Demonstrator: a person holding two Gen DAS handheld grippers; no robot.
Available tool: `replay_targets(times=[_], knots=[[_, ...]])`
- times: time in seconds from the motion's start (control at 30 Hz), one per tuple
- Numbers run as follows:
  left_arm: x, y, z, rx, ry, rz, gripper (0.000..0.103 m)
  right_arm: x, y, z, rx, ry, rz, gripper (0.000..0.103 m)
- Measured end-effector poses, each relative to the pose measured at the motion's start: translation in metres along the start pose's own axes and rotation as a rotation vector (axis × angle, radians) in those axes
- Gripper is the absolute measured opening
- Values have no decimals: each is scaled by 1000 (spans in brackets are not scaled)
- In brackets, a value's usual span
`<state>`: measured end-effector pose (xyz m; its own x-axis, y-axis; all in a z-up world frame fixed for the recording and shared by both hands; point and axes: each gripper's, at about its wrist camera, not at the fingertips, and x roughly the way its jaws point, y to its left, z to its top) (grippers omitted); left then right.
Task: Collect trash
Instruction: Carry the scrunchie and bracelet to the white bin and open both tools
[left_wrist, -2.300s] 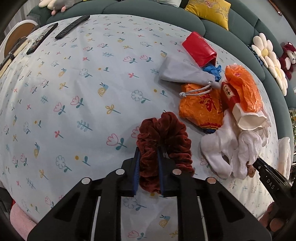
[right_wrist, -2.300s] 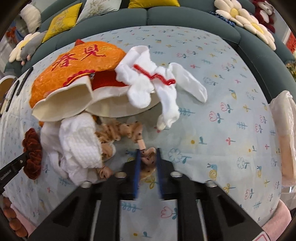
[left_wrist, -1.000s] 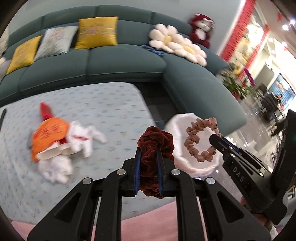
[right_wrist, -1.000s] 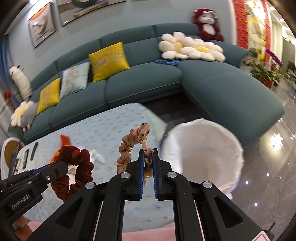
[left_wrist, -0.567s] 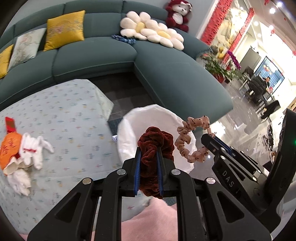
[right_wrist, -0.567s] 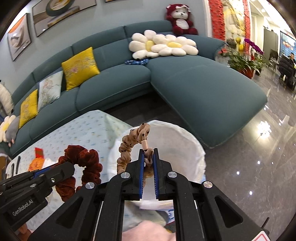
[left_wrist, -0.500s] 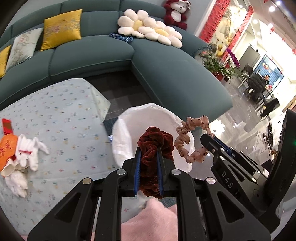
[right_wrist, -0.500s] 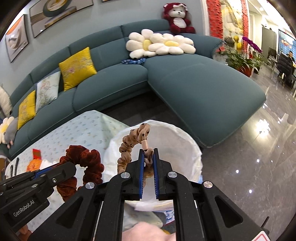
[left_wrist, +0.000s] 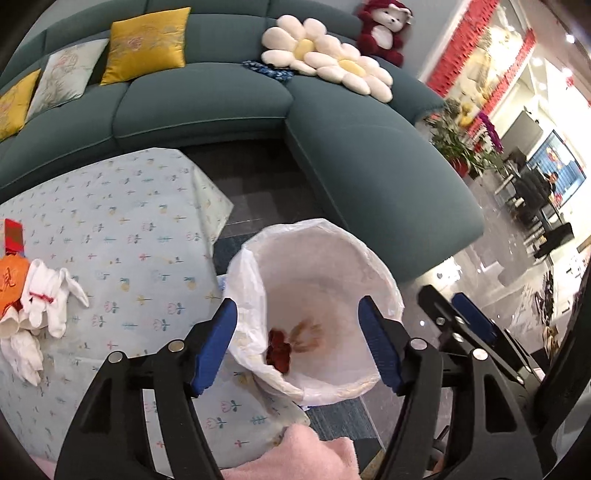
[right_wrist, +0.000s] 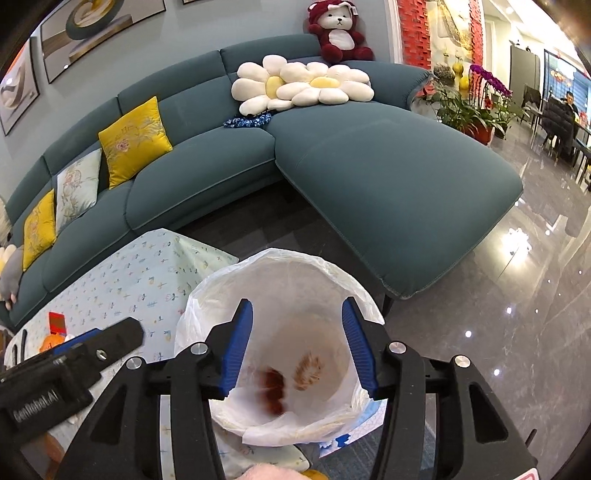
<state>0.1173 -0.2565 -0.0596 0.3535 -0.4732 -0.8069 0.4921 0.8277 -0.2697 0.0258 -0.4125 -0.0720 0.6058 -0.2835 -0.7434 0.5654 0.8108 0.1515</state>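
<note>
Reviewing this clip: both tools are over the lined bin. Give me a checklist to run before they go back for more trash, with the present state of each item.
1. Left tool empty: ok, jaws opening, nothing between them.
2. Right tool empty: ok, jaws opening, nothing between them.
3. Red scrunchie inside the bin: ok, blurred in the liner.
4. Tan scrunchie inside the bin: ok, beside the red one.
5. Trash left on the table: not ok, white gloves and orange bag remain.
6. Scrunchies settled at the bottom: cannot tell, motion blur.
</note>
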Motion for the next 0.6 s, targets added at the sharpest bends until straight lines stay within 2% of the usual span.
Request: replay_targets(times=[0.23, 0.6], knots=[[-26, 24, -4, -31, -38, 20, 65, -13, 11, -4, 1, -7, 12, 55], [-71, 80, -21, -85, -91, 80, 66, -49, 76, -24, -99, -33, 68, 60]])
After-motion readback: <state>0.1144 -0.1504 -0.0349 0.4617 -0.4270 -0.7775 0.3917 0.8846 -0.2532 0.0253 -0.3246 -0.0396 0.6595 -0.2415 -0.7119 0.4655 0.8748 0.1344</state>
